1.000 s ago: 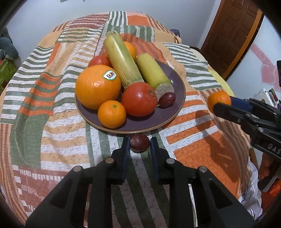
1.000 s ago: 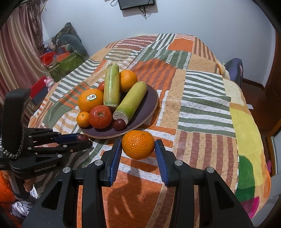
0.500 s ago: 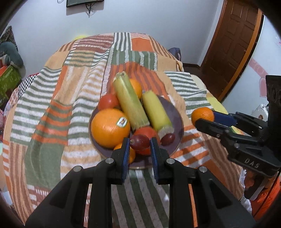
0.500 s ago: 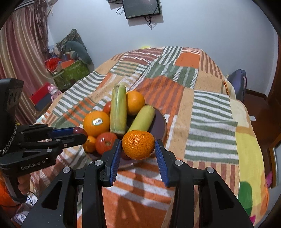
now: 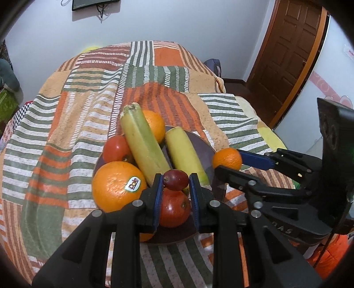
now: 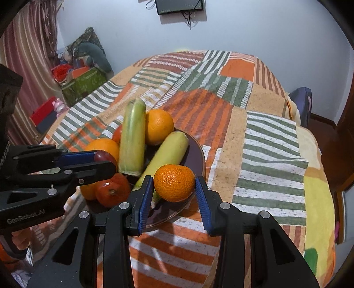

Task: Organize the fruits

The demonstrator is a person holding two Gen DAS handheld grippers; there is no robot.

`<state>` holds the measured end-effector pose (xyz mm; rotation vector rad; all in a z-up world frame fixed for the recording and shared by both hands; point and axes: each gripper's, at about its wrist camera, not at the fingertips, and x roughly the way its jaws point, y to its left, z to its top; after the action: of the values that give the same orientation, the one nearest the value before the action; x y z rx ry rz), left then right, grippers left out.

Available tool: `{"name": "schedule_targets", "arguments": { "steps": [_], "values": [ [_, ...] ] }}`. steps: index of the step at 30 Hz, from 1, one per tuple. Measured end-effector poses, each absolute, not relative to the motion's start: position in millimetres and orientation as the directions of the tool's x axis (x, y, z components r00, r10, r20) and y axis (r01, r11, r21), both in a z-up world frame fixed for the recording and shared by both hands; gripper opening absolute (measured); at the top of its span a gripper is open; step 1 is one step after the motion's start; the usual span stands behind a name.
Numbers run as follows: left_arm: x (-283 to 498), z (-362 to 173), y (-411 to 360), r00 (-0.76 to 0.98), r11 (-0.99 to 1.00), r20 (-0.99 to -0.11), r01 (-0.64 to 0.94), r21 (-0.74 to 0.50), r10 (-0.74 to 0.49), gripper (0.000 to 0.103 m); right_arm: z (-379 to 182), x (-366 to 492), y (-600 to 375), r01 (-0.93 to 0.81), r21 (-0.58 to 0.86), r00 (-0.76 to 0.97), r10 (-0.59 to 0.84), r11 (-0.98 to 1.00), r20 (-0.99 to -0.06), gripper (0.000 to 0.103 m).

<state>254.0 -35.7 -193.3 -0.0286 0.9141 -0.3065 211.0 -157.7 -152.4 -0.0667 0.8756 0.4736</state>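
My left gripper [image 5: 175,185] is shut on a small dark red grape [image 5: 176,180] and holds it above the near side of a dark purple plate [image 5: 210,150]. The plate holds a big orange with a sticker [image 5: 117,186], a tomato [image 5: 173,208], two yellow-green stalk pieces [image 5: 143,141] and more fruit. My right gripper [image 6: 174,185] is shut on a tangerine [image 6: 174,182] and holds it above the plate's near right edge [image 6: 197,150]. Each gripper shows in the other's view: the left gripper [image 6: 104,159] and the right gripper [image 5: 227,161].
The plate sits on a bed with a striped orange, green and white blanket [image 5: 66,124]. A wooden door [image 5: 287,55] is at the right. Boxes and toys [image 6: 81,77] lie on the floor at the left. A wall screen [image 6: 179,5] hangs behind.
Both grippers have lifted their fruit off the blanket and moved forward over the plate. The grape and the tangerine stay held.
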Motion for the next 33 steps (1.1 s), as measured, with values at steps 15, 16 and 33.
{"name": "schedule_targets", "arguments": {
  "steps": [15,16,33],
  "values": [
    [264.6,-210.6,-38.3,0.536,0.954,-0.796,0.242,-0.175,-0.282,0.023,-164.9,222.1,-157.3,-0.426,0.130,0.518,0.359,0.895,-0.777,0.036],
    [264.2,-210.6,-38.0,0.535,0.954,-0.796,0.241,-0.179,-0.284,0.023,-164.5,222.7,-157.7,-0.427,0.132,0.516,0.361,0.895,-0.777,0.037],
    [206.8,-123.3,-13.3,0.722,0.971,-0.650,0.187,-0.146,-0.237,0.023,-70.7,171.4,-168.1,-0.426,0.098,0.690,0.393,0.899,-0.608,0.041]
  ]
}}
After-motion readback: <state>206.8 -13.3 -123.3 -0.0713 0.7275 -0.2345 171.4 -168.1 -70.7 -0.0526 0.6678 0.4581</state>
